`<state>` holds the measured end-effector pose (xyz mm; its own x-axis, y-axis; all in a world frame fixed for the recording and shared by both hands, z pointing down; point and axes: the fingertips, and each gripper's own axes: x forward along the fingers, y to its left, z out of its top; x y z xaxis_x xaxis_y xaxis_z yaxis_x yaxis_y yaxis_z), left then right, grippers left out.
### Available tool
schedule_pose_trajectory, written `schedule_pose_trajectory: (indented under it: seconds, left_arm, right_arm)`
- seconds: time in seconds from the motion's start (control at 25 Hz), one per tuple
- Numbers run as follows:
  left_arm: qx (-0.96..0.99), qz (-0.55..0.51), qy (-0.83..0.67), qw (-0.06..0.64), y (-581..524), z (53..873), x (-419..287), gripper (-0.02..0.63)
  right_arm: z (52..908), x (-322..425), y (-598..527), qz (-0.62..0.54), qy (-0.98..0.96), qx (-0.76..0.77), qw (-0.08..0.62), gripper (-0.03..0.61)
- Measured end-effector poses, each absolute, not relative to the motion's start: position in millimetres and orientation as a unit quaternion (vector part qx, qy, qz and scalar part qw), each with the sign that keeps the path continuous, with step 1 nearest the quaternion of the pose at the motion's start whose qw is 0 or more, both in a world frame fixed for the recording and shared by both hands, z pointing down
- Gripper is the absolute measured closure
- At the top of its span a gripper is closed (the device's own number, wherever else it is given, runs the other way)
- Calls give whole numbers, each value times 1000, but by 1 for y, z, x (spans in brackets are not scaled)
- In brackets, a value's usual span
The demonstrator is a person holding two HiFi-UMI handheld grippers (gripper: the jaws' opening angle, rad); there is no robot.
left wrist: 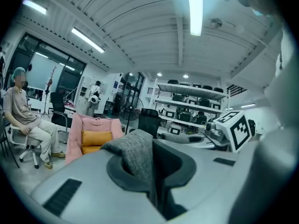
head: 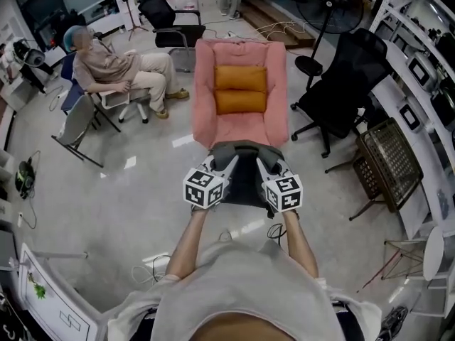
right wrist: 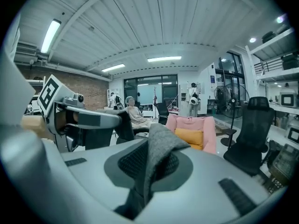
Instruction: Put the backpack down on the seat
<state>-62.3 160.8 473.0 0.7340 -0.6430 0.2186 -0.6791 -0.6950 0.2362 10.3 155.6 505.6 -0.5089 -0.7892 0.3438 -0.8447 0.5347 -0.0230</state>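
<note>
A grey and black backpack (head: 243,169) hangs in the air between my two grippers, just in front of a pink armchair (head: 240,91) with orange cushions (head: 240,87). My left gripper (head: 226,163) is shut on a fold of the backpack's grey fabric (left wrist: 135,155). On the other side my right gripper (head: 263,165) pinches another grey fold (right wrist: 156,155). The armchair (left wrist: 91,134) shows ahead in the left gripper view and as the pink seat (right wrist: 191,129) in the right gripper view. The seat holds only the cushions.
A black office chair (head: 341,84) stands right of the armchair, with a standing fan (head: 327,20) behind it. A seated person (head: 121,73) is at the left on a white chair. A wire basket chair (head: 387,162) and shelves (head: 426,48) line the right side.
</note>
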Motion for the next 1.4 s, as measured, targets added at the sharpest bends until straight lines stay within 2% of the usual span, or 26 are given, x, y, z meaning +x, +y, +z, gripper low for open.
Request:
schedule_pose_trajectory:
  seconds: [0.84, 1.4]
  left_arm:
    - [922, 75, -346, 155, 10, 494, -64, 581]
    - [909, 76, -373, 168, -152, 496, -42, 581]
  right_arm:
    - [528, 8, 6, 97, -861, 477, 145, 551]
    - [532, 30, -157, 107, -878, 446, 137, 551]
